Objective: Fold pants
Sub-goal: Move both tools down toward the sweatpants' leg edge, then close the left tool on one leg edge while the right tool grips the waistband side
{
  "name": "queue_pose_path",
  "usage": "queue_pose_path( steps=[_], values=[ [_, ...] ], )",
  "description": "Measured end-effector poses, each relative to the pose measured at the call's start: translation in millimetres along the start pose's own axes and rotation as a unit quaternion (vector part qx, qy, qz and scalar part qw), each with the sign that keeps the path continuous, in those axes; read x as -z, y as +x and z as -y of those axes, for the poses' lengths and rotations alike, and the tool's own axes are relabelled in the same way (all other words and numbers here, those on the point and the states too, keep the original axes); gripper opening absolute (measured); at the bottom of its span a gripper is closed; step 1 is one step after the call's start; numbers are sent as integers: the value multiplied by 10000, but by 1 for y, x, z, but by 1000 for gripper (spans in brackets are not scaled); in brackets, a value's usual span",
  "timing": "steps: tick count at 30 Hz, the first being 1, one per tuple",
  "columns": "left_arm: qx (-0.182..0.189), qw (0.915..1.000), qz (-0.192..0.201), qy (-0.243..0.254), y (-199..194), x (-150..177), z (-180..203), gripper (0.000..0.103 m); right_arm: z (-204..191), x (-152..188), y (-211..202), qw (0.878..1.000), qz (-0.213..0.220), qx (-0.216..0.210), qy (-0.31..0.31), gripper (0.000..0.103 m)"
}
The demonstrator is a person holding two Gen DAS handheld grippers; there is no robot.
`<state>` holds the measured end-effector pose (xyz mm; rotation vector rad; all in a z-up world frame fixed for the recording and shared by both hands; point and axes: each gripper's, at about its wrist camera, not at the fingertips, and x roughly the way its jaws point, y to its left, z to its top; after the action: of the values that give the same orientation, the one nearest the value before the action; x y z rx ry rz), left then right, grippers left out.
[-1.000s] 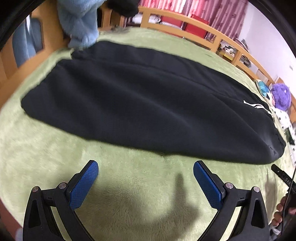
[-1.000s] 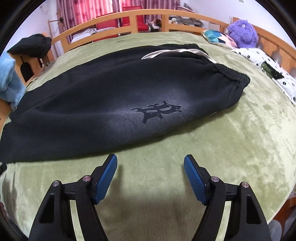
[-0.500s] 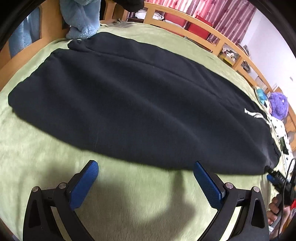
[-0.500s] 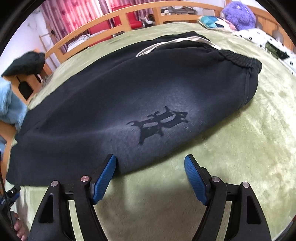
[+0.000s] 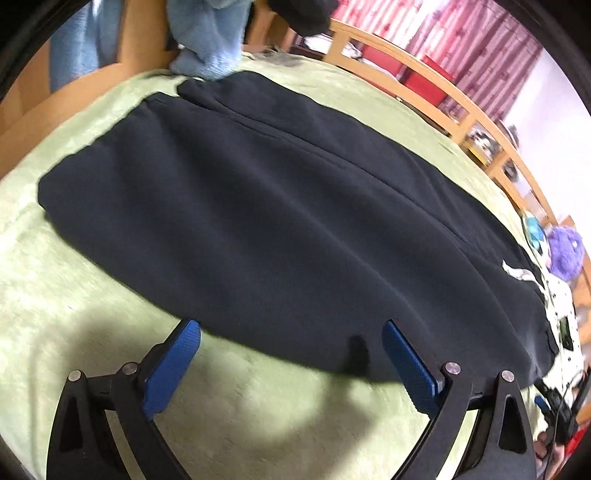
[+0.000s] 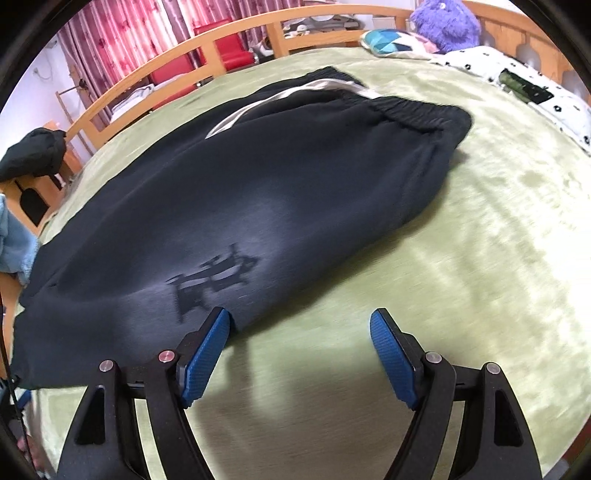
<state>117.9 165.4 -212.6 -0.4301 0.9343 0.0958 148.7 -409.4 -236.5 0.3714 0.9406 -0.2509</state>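
Black pants point(image 5: 288, 229) lie flat, folded lengthwise, on a green blanket point(image 5: 92, 314). In the right wrist view the pants point(image 6: 258, 192) show a dark printed logo point(image 6: 214, 280) and the elastic waistband point(image 6: 417, 110) at the right end, with a pale drawstring point(image 6: 280, 99). My left gripper point(image 5: 291, 332) is open and empty, right at the pants' near edge toward the leg end. My right gripper point(image 6: 299, 325) is open and empty, its left fingertip point(image 6: 218, 325) over the near edge below the logo.
A wooden bed rail point(image 6: 229, 40) runs along the far side. A light blue fluffy cloth point(image 5: 210, 40) hangs past the leg ends. A purple plush toy point(image 6: 443, 22), a patterned pillow point(image 6: 391, 40) and a white spotted quilt point(image 6: 517, 81) lie beyond the waistband. A black garment point(image 6: 33, 155) hangs on the rail.
Both grippers have moved forward to the pants' near edge. Both stay open and empty. The pants have not moved.
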Motion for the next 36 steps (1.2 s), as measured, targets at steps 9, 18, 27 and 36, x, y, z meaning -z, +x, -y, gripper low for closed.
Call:
queue_pose_path(
  steps=[9, 18, 27, 36],
  values=[
    [-724, 9945, 237, -714, -1, -7, -45, 99, 45, -13, -3, 9995, 121, 184, 240, 79],
    [-859, 9921, 357, -844, 20, -28, -41, 99, 60, -32, 15, 9976, 216, -345, 553, 82],
    [-722, 9915, 459, -978, 10, -21, -55, 95, 65, -55, 12, 9938, 429, -769, 683, 82],
    [-804, 9890, 495, -1136, 20, -30, -50, 92, 41, -69, 51, 9979, 267, -372, 449, 86]
  ],
)
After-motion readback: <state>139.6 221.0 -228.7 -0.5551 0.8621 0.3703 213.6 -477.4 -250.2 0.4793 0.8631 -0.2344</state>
